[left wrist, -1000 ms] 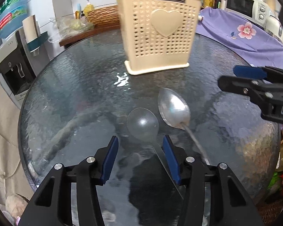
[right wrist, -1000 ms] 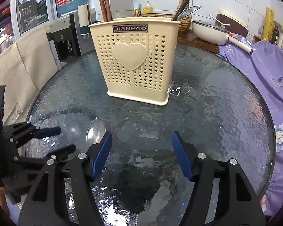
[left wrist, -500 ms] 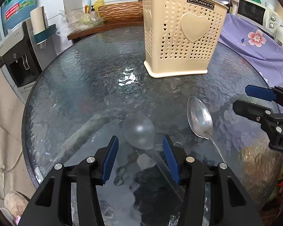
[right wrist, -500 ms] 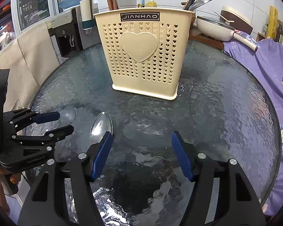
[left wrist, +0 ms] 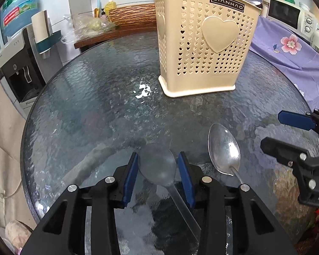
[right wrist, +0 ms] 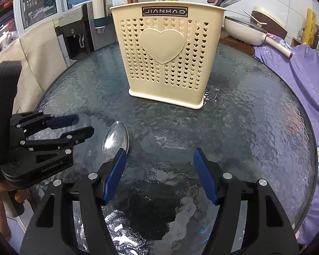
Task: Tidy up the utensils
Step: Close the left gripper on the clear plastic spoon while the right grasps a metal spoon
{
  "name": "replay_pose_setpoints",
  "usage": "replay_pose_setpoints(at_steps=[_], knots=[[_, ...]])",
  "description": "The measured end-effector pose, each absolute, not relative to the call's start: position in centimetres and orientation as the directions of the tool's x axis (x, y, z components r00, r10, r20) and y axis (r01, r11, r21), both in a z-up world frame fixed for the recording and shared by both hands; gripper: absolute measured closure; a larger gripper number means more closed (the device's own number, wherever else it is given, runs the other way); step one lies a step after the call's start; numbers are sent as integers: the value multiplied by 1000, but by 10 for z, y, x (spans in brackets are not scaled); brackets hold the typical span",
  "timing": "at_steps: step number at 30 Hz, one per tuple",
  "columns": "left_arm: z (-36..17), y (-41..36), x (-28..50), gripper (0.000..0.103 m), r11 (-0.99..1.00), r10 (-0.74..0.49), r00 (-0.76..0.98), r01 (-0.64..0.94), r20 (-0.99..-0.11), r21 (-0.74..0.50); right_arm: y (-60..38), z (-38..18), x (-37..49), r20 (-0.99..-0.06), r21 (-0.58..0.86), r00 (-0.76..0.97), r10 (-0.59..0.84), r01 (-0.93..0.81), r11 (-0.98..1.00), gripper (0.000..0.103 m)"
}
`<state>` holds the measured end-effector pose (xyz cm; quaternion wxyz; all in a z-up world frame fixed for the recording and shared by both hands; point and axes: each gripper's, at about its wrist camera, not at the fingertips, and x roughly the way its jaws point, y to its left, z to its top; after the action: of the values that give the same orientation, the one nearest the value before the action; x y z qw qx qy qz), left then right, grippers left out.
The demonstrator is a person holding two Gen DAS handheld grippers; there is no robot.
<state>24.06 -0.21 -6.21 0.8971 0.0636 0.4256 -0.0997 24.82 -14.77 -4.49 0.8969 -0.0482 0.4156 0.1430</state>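
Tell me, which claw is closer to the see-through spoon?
Left. The left claw has the see-through spoon right between its blue fingers. The right claw is open over bare glass, past the metal spoon.
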Motion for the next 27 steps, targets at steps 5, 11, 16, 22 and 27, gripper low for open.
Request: replay_pose_setpoints(at_steps=[5, 11, 16, 22, 27], knots=[[-62, 6, 244, 68, 962, -154, 606, 273, -781, 22, -140, -49, 248, -769, 24, 601, 216, -310, 950, 38], [-61, 22, 247, 68, 953, -172, 595, 302, -785, 20, -122, -53, 249, -783, 17, 578, 230, -351, 936, 38], [-62, 27, 250, 68, 945, -188, 592, 327, -784, 21, -104, -60, 251, -803, 12, 550, 229, -370, 929, 38], [-60, 29, 249, 67, 952, -179, 589, 304, -788, 11, -90, -68, 258, -823, 4, 528, 211, -366, 931, 38], [-61, 30, 240, 62, 958, -163, 597, 285, -785, 18, -87, -70, 263, -827, 7, 524, 205, -355, 935, 38]])
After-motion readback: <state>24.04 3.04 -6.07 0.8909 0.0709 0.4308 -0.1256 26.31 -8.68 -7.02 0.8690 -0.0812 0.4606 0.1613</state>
